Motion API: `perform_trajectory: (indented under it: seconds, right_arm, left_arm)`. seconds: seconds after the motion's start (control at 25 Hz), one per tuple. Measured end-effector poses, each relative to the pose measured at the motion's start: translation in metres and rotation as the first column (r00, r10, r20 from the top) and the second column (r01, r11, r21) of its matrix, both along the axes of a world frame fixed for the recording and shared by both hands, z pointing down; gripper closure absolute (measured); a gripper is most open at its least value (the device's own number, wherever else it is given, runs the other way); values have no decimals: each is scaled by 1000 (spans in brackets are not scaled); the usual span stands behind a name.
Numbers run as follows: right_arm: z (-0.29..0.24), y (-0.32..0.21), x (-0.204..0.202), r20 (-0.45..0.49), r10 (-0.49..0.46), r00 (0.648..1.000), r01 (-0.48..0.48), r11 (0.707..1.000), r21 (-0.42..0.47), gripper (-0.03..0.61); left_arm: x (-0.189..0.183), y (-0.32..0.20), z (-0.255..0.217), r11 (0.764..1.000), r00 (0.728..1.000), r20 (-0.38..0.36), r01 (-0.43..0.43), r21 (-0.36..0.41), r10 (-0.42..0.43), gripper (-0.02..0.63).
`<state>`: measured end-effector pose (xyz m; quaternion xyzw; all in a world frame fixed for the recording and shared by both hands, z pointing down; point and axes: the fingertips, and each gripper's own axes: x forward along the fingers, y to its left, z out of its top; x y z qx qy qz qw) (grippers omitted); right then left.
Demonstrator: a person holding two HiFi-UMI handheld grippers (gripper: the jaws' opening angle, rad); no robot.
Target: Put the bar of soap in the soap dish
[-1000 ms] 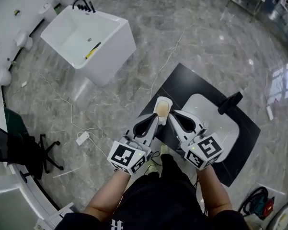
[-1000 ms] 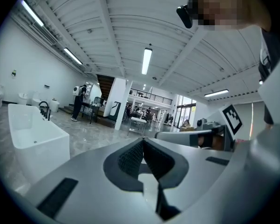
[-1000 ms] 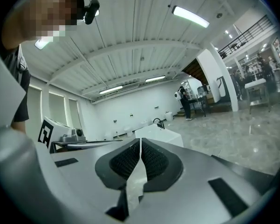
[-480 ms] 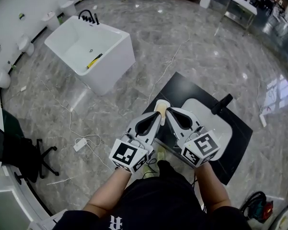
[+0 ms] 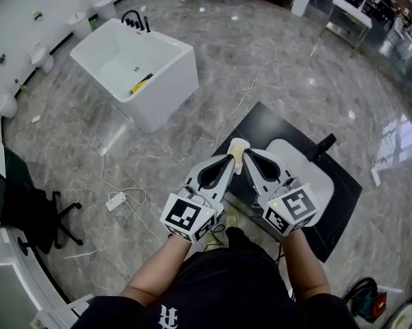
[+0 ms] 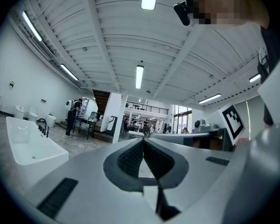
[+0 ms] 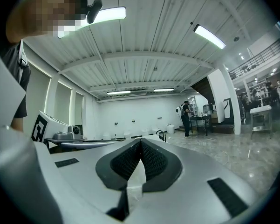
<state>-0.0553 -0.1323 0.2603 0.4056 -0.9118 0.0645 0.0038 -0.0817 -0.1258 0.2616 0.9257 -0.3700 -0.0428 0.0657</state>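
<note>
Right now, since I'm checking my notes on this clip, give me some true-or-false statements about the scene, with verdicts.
1. The left gripper and right gripper both have their tongs shut on nothing. True.
2. A yellow item lies in the white bathtub. True.
3. The bathtub stands to the person's right. False: it is ahead on the left.
4. The sink faucet is white. False: it is black.
5. The soap shows just beyond both grippers' tips. True.
</note>
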Motion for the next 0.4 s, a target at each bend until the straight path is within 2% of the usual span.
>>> perform_trajectory:
  seconds: [0.4]
  right_arm:
    - [1,10,-13,4,-17,1000,17,1000,10,571]
  left_arm:
    - [-12,9,-3,1000,1000,0,21,13,-21,607]
